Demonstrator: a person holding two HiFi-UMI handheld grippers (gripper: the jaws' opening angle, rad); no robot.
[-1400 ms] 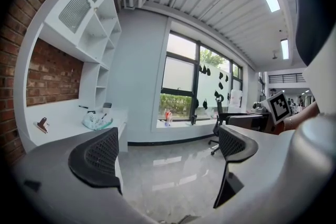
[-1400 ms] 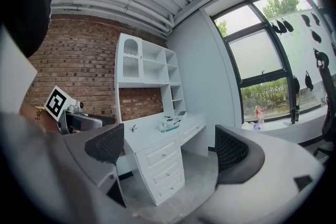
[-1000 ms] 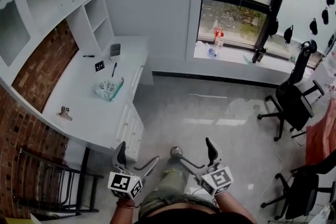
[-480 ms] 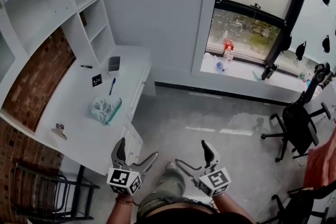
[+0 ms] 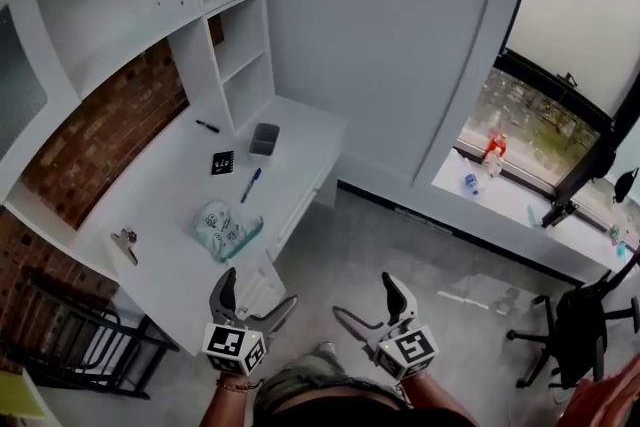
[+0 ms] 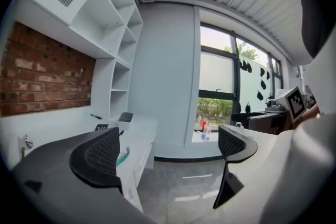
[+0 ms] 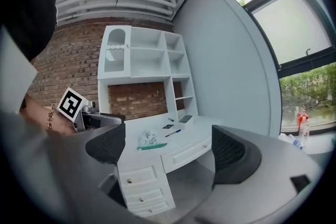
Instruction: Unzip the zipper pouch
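White patterned fabric zipper pouch with a green zipper edge [image 5: 227,230]: I find it lying flat on the white desk top [image 5: 160,200], close to the front edge and above the drawers. The zipper edge faces the front of the desk. I cannot tell from here whether the zipper is closed.

Just behind the pouch lies a slim blue pen [image 5: 250,185]. Farther back are a small black square card [image 5: 222,162], a grey rectangular box [image 5: 265,139] and a thin black marker [image 5: 208,126]. A metal binder clip [image 5: 125,242] sits toward the desk's left end, apart from the pouch.

Left gripper [image 6: 168,152]: jaws wide apart and empty, held low in front of the desk, well apart from the pouch. Right gripper [image 7: 168,149]: jaws likewise wide and empty, over the floor. Its view shows the pouch and the desk drawers through the gap.

White open shelves [image 5: 130,5] and a red brick wall [image 5: 100,130] back the desk. A black office chair [image 5: 580,335] stands well off to the right.
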